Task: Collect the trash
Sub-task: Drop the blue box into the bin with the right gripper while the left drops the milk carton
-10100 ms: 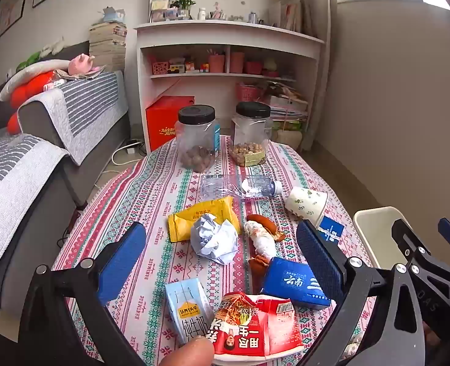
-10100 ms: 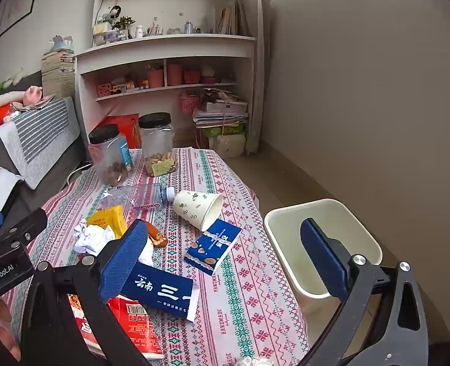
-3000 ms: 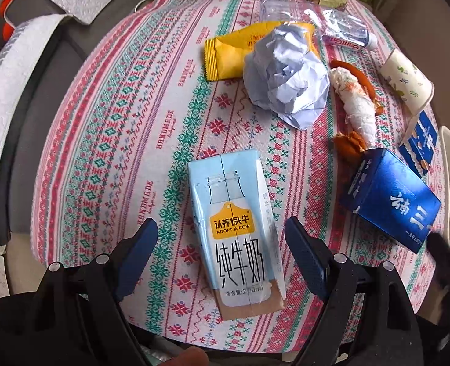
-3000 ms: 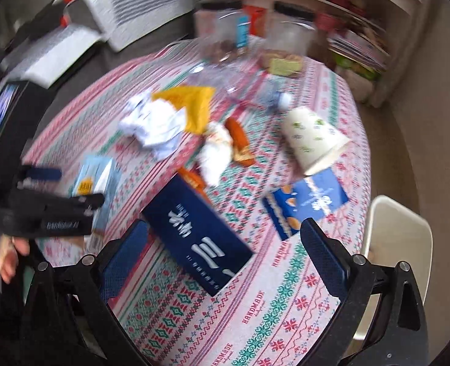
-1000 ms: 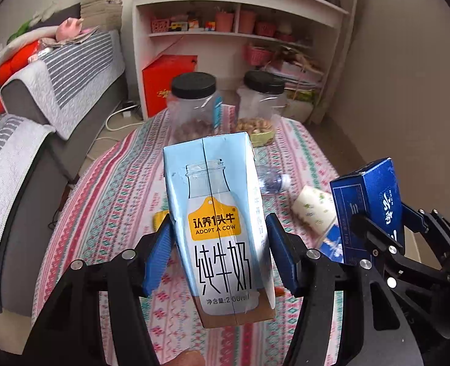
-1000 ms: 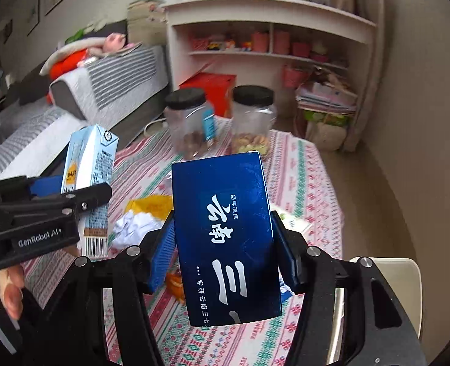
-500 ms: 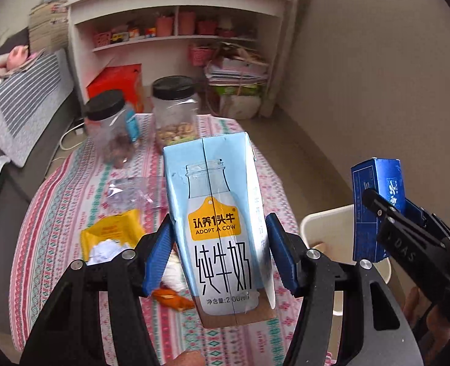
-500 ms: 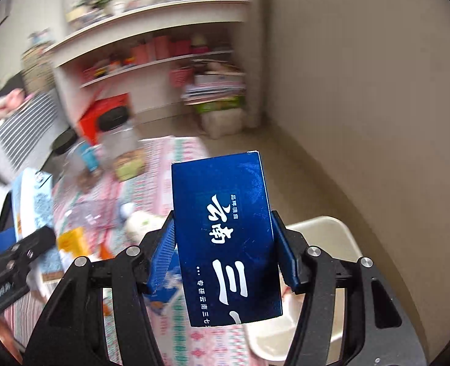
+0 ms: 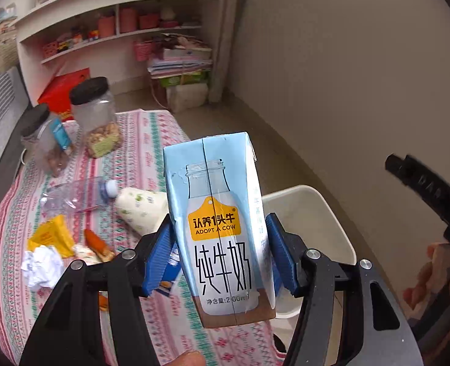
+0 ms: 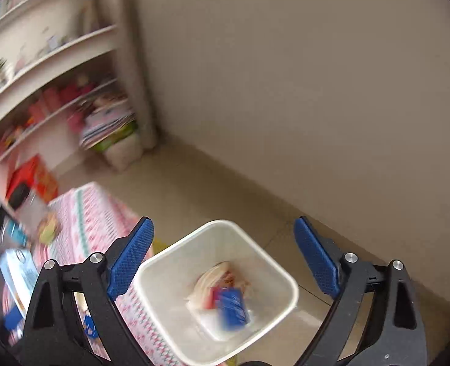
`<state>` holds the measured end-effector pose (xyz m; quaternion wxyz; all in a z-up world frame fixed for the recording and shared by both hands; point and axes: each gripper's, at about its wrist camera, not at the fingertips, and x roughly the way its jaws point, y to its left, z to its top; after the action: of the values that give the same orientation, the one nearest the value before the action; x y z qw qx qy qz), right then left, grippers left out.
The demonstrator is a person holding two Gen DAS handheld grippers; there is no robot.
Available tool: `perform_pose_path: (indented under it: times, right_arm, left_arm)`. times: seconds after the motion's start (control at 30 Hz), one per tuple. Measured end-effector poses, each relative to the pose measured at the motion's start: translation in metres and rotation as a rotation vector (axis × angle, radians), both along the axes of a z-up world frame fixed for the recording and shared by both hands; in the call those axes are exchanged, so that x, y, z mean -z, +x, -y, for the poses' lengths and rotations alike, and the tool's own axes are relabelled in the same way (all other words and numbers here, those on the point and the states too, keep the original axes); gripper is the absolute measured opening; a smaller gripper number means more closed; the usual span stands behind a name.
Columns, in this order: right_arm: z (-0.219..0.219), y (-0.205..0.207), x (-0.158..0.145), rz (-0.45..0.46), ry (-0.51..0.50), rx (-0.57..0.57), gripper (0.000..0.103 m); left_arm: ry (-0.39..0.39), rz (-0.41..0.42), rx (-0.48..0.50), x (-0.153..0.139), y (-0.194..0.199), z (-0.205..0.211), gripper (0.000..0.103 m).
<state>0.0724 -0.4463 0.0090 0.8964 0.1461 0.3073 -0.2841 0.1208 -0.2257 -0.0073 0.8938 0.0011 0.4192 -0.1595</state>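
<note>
The right gripper (image 10: 223,256) hangs over the white bin (image 10: 281,277), its jaws opening with nothing between them. A blue box (image 10: 232,306) lies blurred inside the bin, at about 5 o'clock from a pale wrapper there.

The left gripper (image 9: 220,254) has its jaws pressed on both sides of the milk carton (image 9: 220,228), which stands upright in the grip, above the near edge of the surface (image 9: 142,155). In the left wrist view the bin (image 9: 344,241) sits at about 3 o'clock from the carton, partly hidden behind it.

The step in hand looks like dropping the carton in next. Done well, the carton should be carried clear over the rim before the grip lets go, so it falls in the middle and not against the wall. The right gripper would best move aside first, as the two are close. A cup (image 9: 141,209), a bottle (image 9: 78,193), crumpled paper (image 9: 41,267) and a yellow wrapper (image 9: 52,238) are left on the surface.
</note>
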Motion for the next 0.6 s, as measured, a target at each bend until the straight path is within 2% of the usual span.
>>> perform_pose_path:
  times: [0.2, 0.3, 0.37, 0.4, 0.43, 0.6]
  right_arm:
    - [0.014, -0.017, -0.008, 0.027, -0.033, 0.052, 0.092]
    - [0.016, -0.011, -0.010, 0.031, -0.038, 0.063, 0.092]
    - [0.019, -0.013, -0.011, 0.038, -0.030, 0.071, 0.093]
    - [0.020, -0.014, -0.012, 0.040, -0.024, 0.074, 0.094]
    - [0.021, -0.014, -0.012, 0.042, -0.021, 0.074, 0.094]
    - [0.013, -0.015, -0.013, 0.039, -0.027, 0.046, 0.096]
  left_arm:
    - [-0.003, -0.012, 0.065, 0.010, -0.005, 0.040, 0.059]
    - [-0.003, -0.009, 0.109, 0.014, -0.009, 0.056, 0.060]
    - [0.002, -0.005, 0.120, 0.016, -0.011, 0.064, 0.070]
    - [0.007, -0.002, 0.121, 0.017, -0.012, 0.065, 0.084]
    - [0.011, 0.004, 0.116, 0.018, -0.014, 0.065, 0.088]
    - [0.063, 0.008, 0.098, 0.025, -0.019, 0.056, 0.088]
